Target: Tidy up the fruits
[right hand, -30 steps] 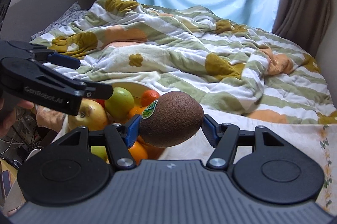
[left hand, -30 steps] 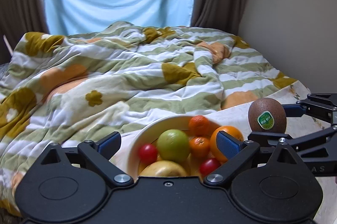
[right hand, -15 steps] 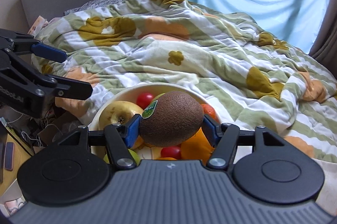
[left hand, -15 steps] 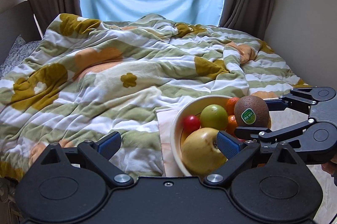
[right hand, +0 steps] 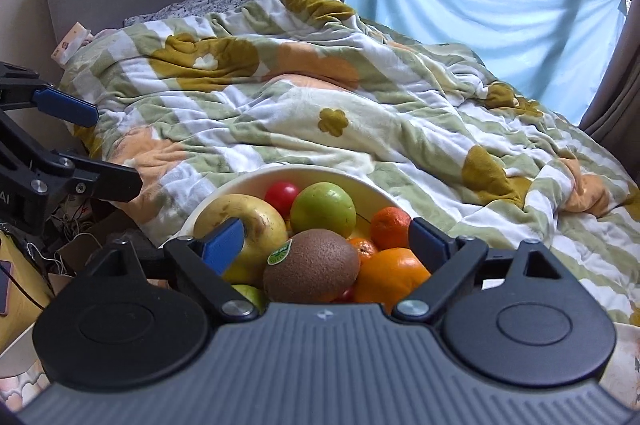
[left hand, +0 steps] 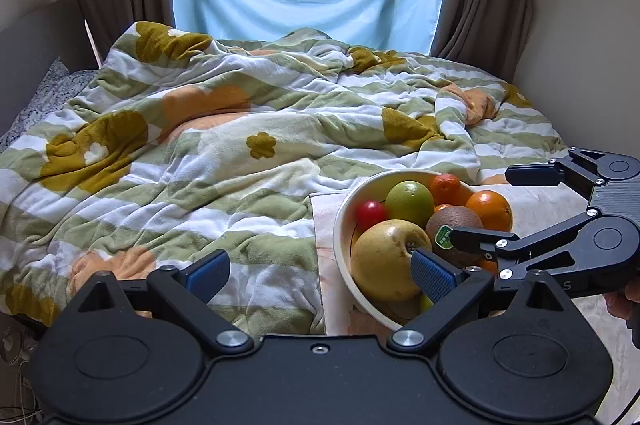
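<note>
We're right over the bowl (right hand: 224, 193) now, and the right gripper (right hand: 326, 241) has just been spreading its jaws — they stand wide apart, blue pads clear on both sides of the kiwi (right hand: 312, 265). The kiwi lies between them but untouched, resting in the bowl on top of the other fruit with its green sticker turned toward the yellow apple (right hand: 244, 221). It leans against the big orange (right hand: 388, 273) on one side; a small tangerine (right hand: 390, 227), a green apple (right hand: 323, 208) and a red cherry tomato (right hand: 282, 195) sit behind it.

From the left wrist view we see the same cream bowl (left hand: 340, 225) on a pale floral cloth (left hand: 540, 201) at the near edge of the bed, beside the rumpled green-striped blanket (left hand: 240, 145). The kiwi (left hand: 452, 221) sits there between apple and orange, partly hidden behind a black finger of the right gripper (left hand: 488, 209).

The left gripper (left hand: 320, 271) hangs off to the side of the bowl with its jaws apart and nothing in them — one blue pad seems to overlap the yellow apple (left hand: 384, 257), though we can't say whether it touches.
</note>
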`<action>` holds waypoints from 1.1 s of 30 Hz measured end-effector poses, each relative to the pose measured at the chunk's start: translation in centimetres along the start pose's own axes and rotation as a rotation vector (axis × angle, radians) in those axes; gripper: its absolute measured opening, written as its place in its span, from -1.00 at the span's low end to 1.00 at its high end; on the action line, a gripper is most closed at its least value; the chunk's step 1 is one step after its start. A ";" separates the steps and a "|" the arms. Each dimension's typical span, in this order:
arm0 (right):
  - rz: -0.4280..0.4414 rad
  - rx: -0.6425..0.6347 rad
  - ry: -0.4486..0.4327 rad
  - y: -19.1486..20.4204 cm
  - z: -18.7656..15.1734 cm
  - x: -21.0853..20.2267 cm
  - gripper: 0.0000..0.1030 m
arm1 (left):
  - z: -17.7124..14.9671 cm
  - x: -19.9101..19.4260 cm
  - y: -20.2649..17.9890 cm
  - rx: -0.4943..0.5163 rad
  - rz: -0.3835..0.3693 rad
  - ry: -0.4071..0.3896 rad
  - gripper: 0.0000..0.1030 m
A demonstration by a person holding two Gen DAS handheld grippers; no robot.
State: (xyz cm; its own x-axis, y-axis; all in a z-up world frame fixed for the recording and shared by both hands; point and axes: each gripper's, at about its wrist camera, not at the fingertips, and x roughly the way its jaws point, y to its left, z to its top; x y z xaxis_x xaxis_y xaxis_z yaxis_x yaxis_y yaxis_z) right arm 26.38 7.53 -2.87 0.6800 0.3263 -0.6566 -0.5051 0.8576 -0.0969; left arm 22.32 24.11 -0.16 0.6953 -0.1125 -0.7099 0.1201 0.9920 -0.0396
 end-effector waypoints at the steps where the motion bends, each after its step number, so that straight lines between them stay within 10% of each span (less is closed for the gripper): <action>1: -0.002 0.007 -0.004 -0.1 -0.1 -0.4 1.00 | -0.1 -0.4 -0.2 -0.002 0.004 -0.004 0.92; 15: -0.018 0.101 -0.081 -2.7 -1.5 -11.0 1.00 | -1.8 -9.7 -5.4 -0.043 0.127 -0.109 0.92; 33: -0.338 0.366 -0.016 -7.2 -12.5 -29.1 1.00 | -7.0 -16.8 -18.6 -0.014 0.107 -0.148 1.00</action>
State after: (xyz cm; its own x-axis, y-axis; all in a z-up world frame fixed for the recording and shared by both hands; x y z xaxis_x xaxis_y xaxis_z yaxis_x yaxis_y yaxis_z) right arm 3.64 -13.11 7.59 0.7827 0.0099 -0.6223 -0.0374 0.9988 -0.0312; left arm 3.43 7.99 7.56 0.8002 -0.0130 -0.5995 0.0312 0.9993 0.0201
